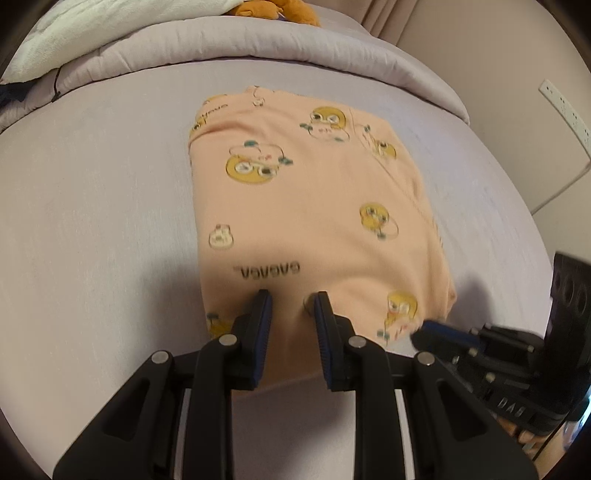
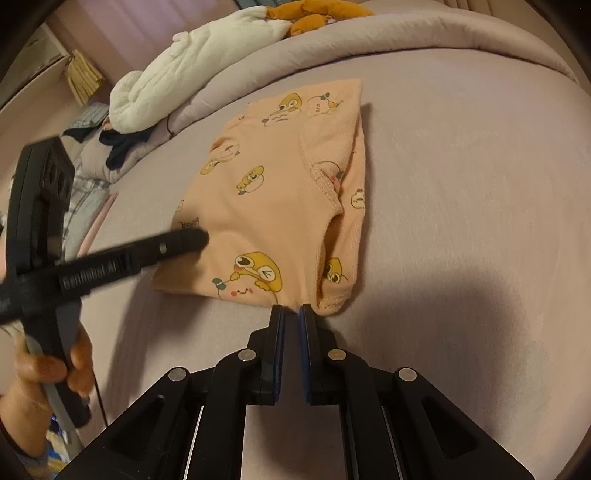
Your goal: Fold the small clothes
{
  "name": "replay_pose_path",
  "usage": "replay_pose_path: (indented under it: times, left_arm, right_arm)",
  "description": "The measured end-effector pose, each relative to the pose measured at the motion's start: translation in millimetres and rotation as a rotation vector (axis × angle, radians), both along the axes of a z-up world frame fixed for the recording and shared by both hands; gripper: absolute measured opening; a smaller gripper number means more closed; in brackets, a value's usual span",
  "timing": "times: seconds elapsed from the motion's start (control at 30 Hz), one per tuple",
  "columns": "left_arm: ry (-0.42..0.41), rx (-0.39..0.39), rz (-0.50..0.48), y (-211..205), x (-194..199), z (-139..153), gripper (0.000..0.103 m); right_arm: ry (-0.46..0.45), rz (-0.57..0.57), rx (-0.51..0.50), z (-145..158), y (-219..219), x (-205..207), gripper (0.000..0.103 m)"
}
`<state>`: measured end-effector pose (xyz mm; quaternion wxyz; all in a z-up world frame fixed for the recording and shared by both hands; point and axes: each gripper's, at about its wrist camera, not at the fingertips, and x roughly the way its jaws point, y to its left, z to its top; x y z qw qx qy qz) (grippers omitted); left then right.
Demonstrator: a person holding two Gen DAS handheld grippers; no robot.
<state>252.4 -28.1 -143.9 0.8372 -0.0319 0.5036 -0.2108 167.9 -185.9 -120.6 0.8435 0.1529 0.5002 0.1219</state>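
A peach garment (image 1: 303, 206) printed with yellow cartoon figures lies folded into a rough rectangle on the lavender bed sheet (image 1: 92, 221). My left gripper (image 1: 291, 299) hovers over its near edge. The two fingers stand a little apart and the cloth shows flat beneath the gap. From the right wrist view the left gripper (image 2: 201, 238) reaches in from the left over the garment (image 2: 280, 192). My right gripper (image 2: 291, 310) is shut on the garment's near hem beside a sleeve opening. It appears blurred at the garment's near right corner, right gripper (image 1: 421, 332).
A rolled lavender quilt (image 1: 258, 40) borders the far side, with a white blanket (image 2: 192, 66) and an orange plush toy (image 2: 314, 14) on it. Dark clothes (image 2: 122, 147) lie at the left. A person's hand (image 2: 48, 369) holds the left tool. A power strip (image 1: 561, 107) hangs on the wall.
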Motion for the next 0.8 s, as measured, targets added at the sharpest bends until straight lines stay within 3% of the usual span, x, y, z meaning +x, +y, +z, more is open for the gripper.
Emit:
replay_pose_path:
  times: [0.53, 0.63, 0.8]
  left_arm:
    - [0.004, -0.047, 0.026, 16, -35, 2, 0.026]
    - [0.010, -0.054, 0.043, 22, -44, 5, 0.029]
    - [0.010, -0.065, 0.075, 32, -63, 10, 0.047]
  right_arm:
    - [0.006, -0.022, 0.021, 6, -3, -18, 0.007]
    - [-0.002, -0.018, 0.021, 11, -1, -25, 0.008]
    - [-0.035, -0.008, 0.016, 26, 5, -39, 0.011]
